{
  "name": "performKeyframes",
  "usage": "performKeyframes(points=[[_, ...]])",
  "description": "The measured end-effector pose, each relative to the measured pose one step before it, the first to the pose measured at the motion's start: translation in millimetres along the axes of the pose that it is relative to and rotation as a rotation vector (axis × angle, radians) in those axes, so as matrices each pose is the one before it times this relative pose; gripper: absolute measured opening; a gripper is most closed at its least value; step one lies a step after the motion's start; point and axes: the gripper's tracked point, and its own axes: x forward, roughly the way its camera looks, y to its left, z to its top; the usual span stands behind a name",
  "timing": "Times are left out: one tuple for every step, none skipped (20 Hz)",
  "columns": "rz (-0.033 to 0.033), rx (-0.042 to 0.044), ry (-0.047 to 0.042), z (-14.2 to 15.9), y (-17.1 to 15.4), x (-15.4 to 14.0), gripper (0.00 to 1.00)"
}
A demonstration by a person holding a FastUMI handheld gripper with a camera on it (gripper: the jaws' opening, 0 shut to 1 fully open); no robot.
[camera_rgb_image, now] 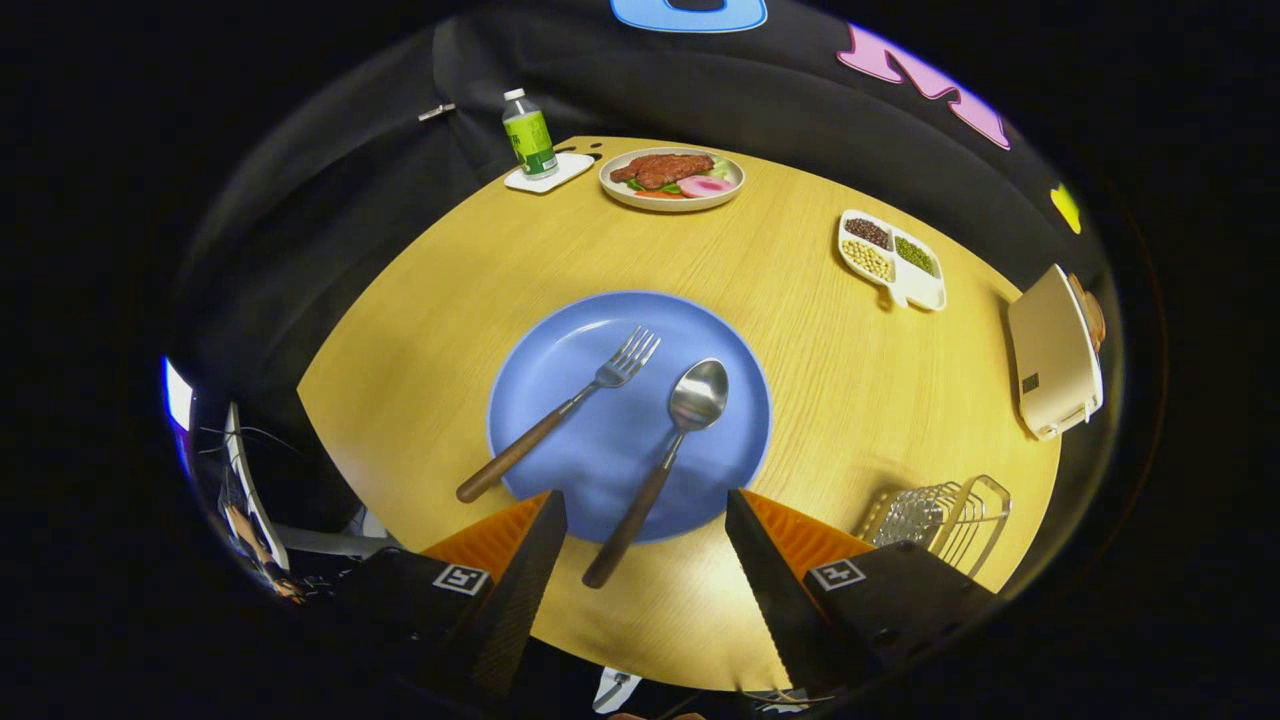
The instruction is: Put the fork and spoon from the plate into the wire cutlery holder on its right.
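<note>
A blue plate (560, 350) lies on the wooden table just ahead of my fingers. On it rest a fork (570, 405) and a spoon (668, 455), both with brown wooden handles that stick out over the plate's near rim. The spoon's handle end lies between my two fingers; the fork's handle ends just beyond the left finger. My gripper (645, 495) is open, held above the table, with nothing gripped. The wire cutlery holder (940, 515) stands to the right of the plate, close beside my right finger.
At the table's far side stand a green-labelled bottle (528, 135) on a white coaster and a plate of food (671, 178). A white divided dish of beans (892, 259) sits right of centre. A cream appliance (1055, 355) stands at the right edge.
</note>
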Motion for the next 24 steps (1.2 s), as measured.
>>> performKeyframes(points=[[-0.00444, 0.00338, 0.01398, -1.05, 0.24, 7.43, 1.0], [0.00295, 0.01065, 0.01312, -0.32, 2.13, 6.71, 1.0], [0.00453, 0.01019, 0.00741, 1.54, 0.28, 5.74, 1.0], [-0.0006, 0.00814, 0.00815, 1.55, 0.36, 5.1, 0.99], [-0.00137, 0.00302, 0.00717, 1.13, 0.39, 4.08, 0.95], [-0.00371, 0.00172, 0.01098, -0.16, -0.37, 3.76, 0.9], [0.00014, 0.0065, 0.01808, -1.75, -0.63, 4.55, 0.81], [-0.00058, 0.00916, 0.02444, -3.31, -0.4, 3.24, 0.72], [-0.00736, 0.00913, 0.02007, -2.92, -1.22, 5.57, 0.61], [-0.00409, 0.01233, 0.01798, -1.78, -1.67, 3.07, 0.57], [0.00126, 0.02218, 0.0105, -1.83, -0.76, 1.86, 0.48], [0.00624, 0.03369, 0.00445, 0.15, 0.44, -0.23, 0.42], [0.01373, 0.02038, 0.02179, -5.14, 1.63, 2.91, 0.35], [0.00686, 0.01316, 0.02093, -4.02, -0.1, 1.51, 0.34], [-0.00556, 0.01605, 0.00002, 0.95, -4.82, 0.22, 0.33], [-0.00721, 0.00849, -0.0054, 1.39, -2.18, 1.68, 0.28], [0.01981, -0.00095, -0.00306, 2.03, 2.17, -0.23, 0.16], [0.00748, 0.00242, 0.00623, -1.67, -0.53, -0.06, 0.13], [0.01601, 0.00085, -0.00615, 2.22, 1.84, -1.43, 0.11], [0.01319, -0.00112, 0.00454, -3.32, 1.14, 2.66, 0.11], [0.01834, -0.00849, 0.00949, -0.16, 0.76, -1.57, 0.09], [0.0081, -0.00713, -0.00238, 0.52, 0.23, -3.26, 0.09], [0.00381, -0.01009, 0.00187, -1.15, -0.5, -2.1, 0.06], [0.00632, -0.00178, -0.00359, 0.08, 0.51, -3.66, 0.06]])
